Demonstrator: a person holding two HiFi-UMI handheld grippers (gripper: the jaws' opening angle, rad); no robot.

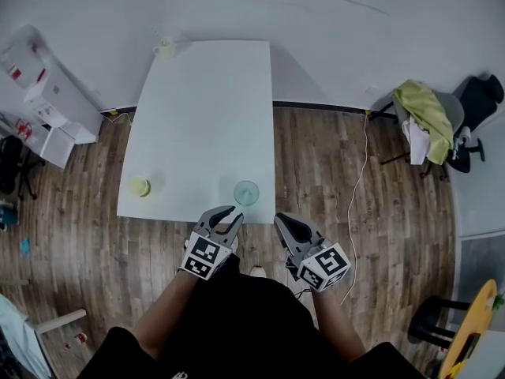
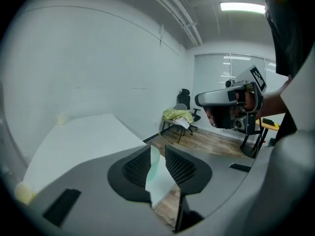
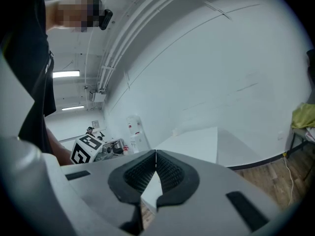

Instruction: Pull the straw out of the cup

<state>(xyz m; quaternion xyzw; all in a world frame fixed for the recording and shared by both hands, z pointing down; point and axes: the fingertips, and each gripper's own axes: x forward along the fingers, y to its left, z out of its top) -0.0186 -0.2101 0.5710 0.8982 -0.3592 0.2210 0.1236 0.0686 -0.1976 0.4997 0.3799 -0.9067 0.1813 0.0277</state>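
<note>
A clear, greenish cup (image 1: 246,192) stands on the white table (image 1: 205,109) close to its near edge. I cannot make out a straw in it. My left gripper (image 1: 237,212) hovers just short of that edge, below and left of the cup, with its jaws apart and empty. In the left gripper view the cup (image 2: 154,167) shows through the gap of that gripper (image 2: 157,154). My right gripper (image 1: 278,220) is over the floor to the right of the cup. Its jaws (image 3: 156,153) meet at the tips with nothing between them.
A small yellowish object (image 1: 140,186) sits at the table's near left corner, and another pale one (image 1: 166,50) at the far left corner. An office chair with a yellow-green cloth (image 1: 426,117) stands at the right. White boxes (image 1: 43,93) lie on the floor at the left.
</note>
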